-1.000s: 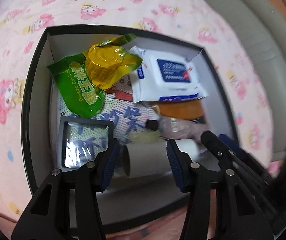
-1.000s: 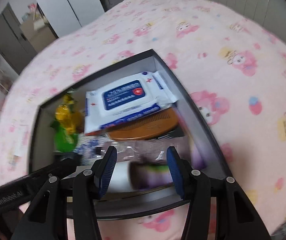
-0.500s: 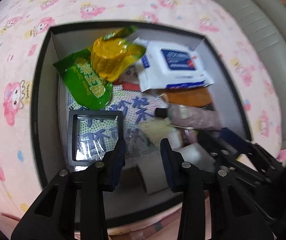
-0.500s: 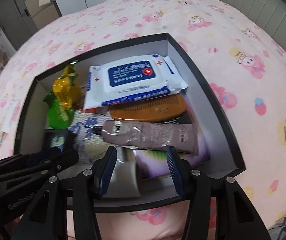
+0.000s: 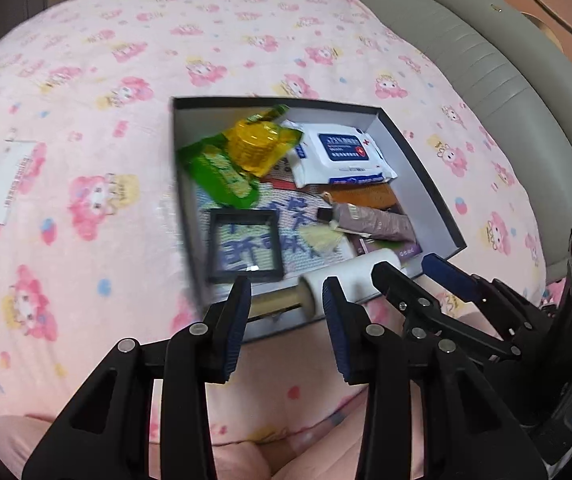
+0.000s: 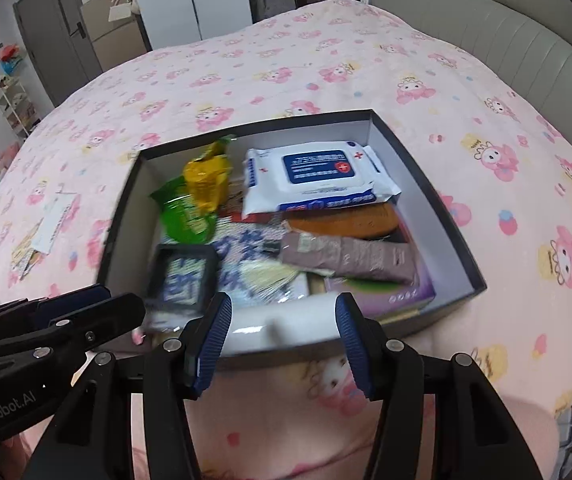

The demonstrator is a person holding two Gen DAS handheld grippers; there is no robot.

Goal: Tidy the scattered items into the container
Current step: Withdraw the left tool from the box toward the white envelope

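Observation:
A black box with white inner walls [image 5: 213, 120] [image 6: 306, 134] sits on the pink bedspread. Inside lie a wet wipes pack [image 5: 344, 150] [image 6: 318, 168], a yellow corn packet [image 5: 253, 144], a green packet [image 5: 217, 172], a black square frame [image 5: 215, 246], a wooden comb [image 6: 346, 218], a brown tube [image 6: 346, 256] and a purple box [image 6: 406, 292]. A white roll [image 5: 350, 276] [image 6: 286, 320] rests along the box's near wall. My left gripper [image 5: 286, 312] hovers open just before that wall, holding nothing. My right gripper [image 6: 281, 320] is open and empty beside it.
A white paper card [image 5: 5, 180] [image 6: 53, 220] lies on the bedspread left of the box. A grey padded headboard [image 5: 486, 64] borders the bed on the right. Doors and shelves stand beyond the bed's far end.
Both grippers have pulled back and up from inside the box. The white roll that sat between the left fingers now lies free at the near wall. The right gripper has stayed open.

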